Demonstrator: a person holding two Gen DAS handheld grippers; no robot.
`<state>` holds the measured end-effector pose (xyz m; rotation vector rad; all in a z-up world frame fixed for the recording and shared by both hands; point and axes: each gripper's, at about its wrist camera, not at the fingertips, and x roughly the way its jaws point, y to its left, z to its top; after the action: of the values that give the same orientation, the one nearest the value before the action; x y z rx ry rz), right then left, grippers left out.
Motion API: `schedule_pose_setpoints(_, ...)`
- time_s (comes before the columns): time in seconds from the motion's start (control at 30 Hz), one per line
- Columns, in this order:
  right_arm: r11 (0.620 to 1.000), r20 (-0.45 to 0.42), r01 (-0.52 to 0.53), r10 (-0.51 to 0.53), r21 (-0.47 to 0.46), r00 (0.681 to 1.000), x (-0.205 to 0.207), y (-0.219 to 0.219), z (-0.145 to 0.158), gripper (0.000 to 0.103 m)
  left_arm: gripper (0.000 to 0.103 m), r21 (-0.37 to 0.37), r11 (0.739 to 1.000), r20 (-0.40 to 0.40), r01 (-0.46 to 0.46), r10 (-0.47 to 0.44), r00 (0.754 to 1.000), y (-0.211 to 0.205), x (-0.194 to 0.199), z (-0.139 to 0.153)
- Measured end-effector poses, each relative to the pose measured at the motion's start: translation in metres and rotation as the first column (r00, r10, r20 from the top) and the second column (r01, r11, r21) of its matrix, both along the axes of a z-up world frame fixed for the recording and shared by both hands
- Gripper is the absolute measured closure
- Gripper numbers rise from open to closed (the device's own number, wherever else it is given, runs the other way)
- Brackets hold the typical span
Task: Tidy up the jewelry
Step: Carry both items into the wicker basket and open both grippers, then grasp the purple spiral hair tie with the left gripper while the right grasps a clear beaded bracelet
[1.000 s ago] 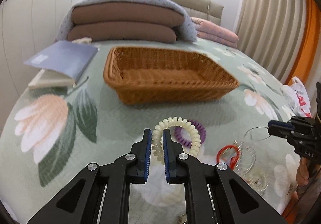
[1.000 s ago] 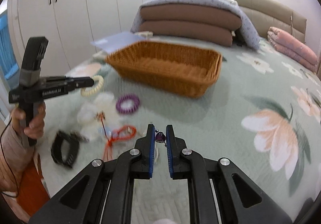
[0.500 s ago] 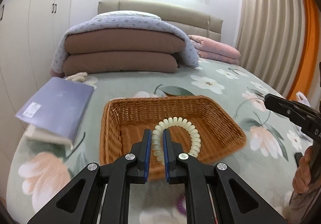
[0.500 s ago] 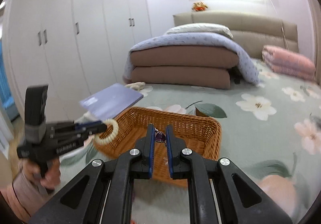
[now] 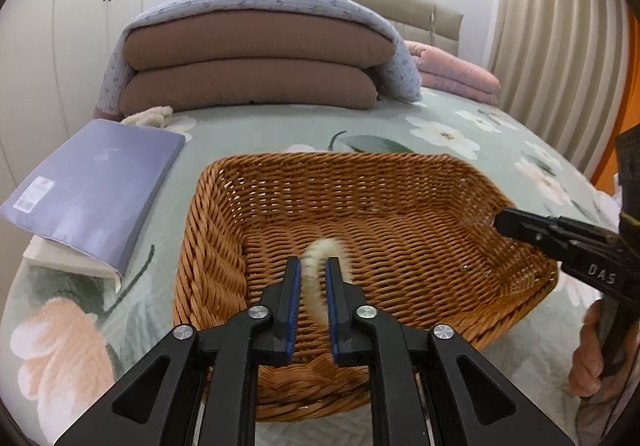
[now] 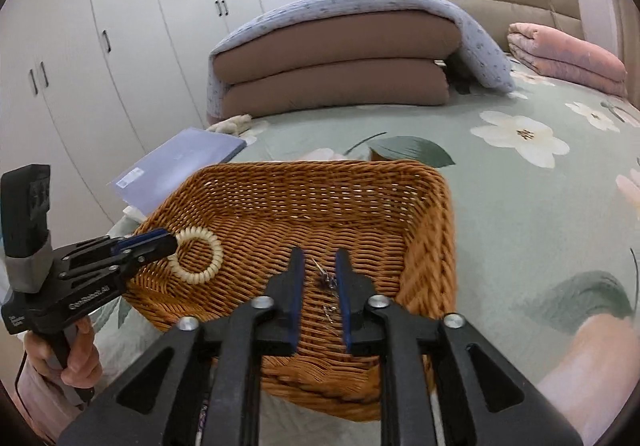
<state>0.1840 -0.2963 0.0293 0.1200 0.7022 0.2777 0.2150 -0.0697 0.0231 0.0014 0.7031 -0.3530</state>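
A brown wicker basket (image 5: 216, 206) stands on the flowered bedspread; it also shows in the right wrist view (image 6: 440, 214). My left gripper (image 5: 313, 266) is over the basket's near left part with its jaws parted. The cream spiral bracelet (image 5: 320, 258) is blurred between them; in the right wrist view the bracelet (image 6: 197, 255) hangs at the left gripper's tips (image 6: 168, 244). My right gripper (image 6: 320, 258) is over the basket's near side, jaws parted. A small purple pendant on a thin chain (image 6: 326, 280) is blurred between them, free of the pads.
A purple book (image 5: 96, 182) lies on papers left of the basket. Stacked brown cushions under a blue quilt (image 5: 256, 58) and a pink folded blanket (image 5: 452, 74) sit at the headboard. White wardrobes (image 6: 100, 66) stand at the left. Curtains (image 5: 560, 26) hang at the right.
Both grippers came in over the basket and their jaws have opened. The cream bracelet and the purple pendant are no longer pinched and look blurred, dropping.
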Motion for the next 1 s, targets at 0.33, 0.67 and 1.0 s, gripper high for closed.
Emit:
schedule_pose_setpoints(0.33,1.000,0.098,-0.023,0.024,-0.005,0.995,-0.062,0.004,0.034,0.067,0.049,-0.072,0.997,0.091,0.011,-0.004,0.996,0.018,-0.043,0.027)
schedule_pose_setpoints(0.67,0.998,0.052,-0.001,0.005,-0.070,0.999,-0.165,0.014,0.011,0.067,0.049,-0.143,0.977,0.015,0.159,-0.159,0.987,0.031,-0.121,0.015)
schedule_pose_setpoints(1.0,0.999,-0.018,0.008,-0.009,-0.053,1.000,-0.201,0.006,-0.026,0.067,0.051,-0.159,0.971,-0.154,0.179,-0.203,0.967,0.008,-0.100,-0.036)
